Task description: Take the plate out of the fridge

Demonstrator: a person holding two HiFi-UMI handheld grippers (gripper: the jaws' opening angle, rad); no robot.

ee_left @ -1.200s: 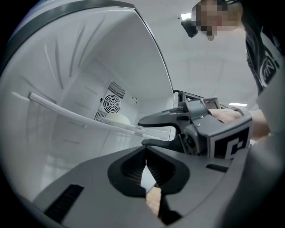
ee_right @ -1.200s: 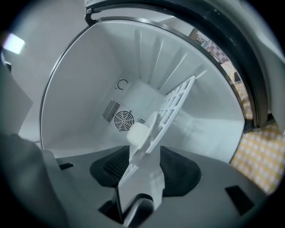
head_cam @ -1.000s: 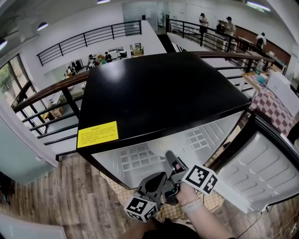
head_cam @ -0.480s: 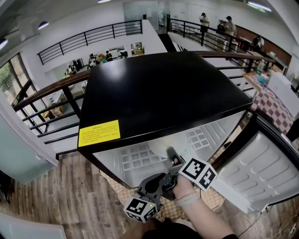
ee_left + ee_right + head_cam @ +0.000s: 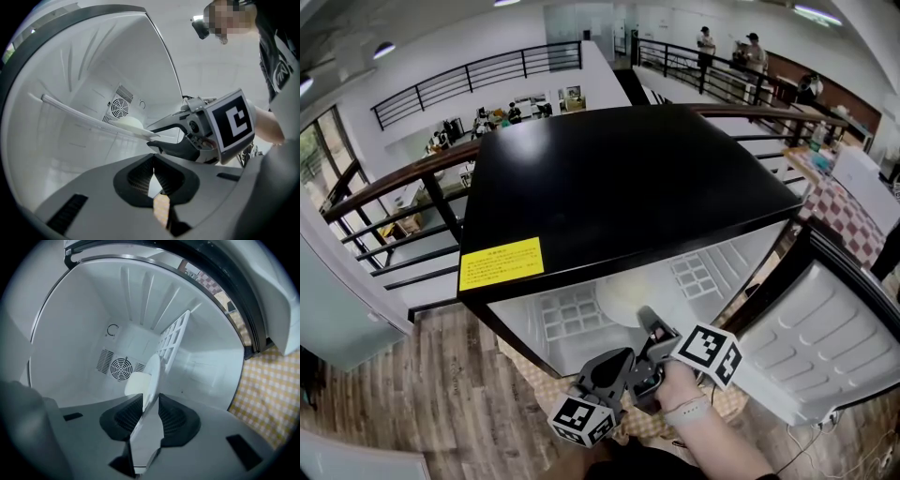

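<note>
A pale round plate (image 5: pixel 623 298) shows at the mouth of the black-topped fridge (image 5: pixel 628 178), above its white grid shelf (image 5: pixel 572 314). My right gripper (image 5: pixel 645 319) reaches into the opening, and its jaws are closing with the plate's rim between the pads. In the right gripper view the plate (image 5: pixel 151 376) runs edge-on between that gripper's (image 5: pixel 150 401) two pads, which touch it. The left gripper view shows the right gripper (image 5: pixel 157 137) clamped on the plate (image 5: pixel 133 125). My left gripper (image 5: pixel 623 361) hangs just below the right one, outside the fridge; its jaws (image 5: pixel 153 176) are shut on nothing.
The fridge door (image 5: pixel 825 328) stands open at the right. A fan grille (image 5: pixel 121 367) sits in the back wall. A yellow checked cloth (image 5: pixel 727 403) lies on the wooden floor under the grippers. A railing (image 5: pixel 394 197) runs behind the fridge, and people stand far back.
The plate has come into sight at the fridge mouth where only the shelf showed before. My right gripper has drawn slightly back and right with it. The left gripper has barely moved.
</note>
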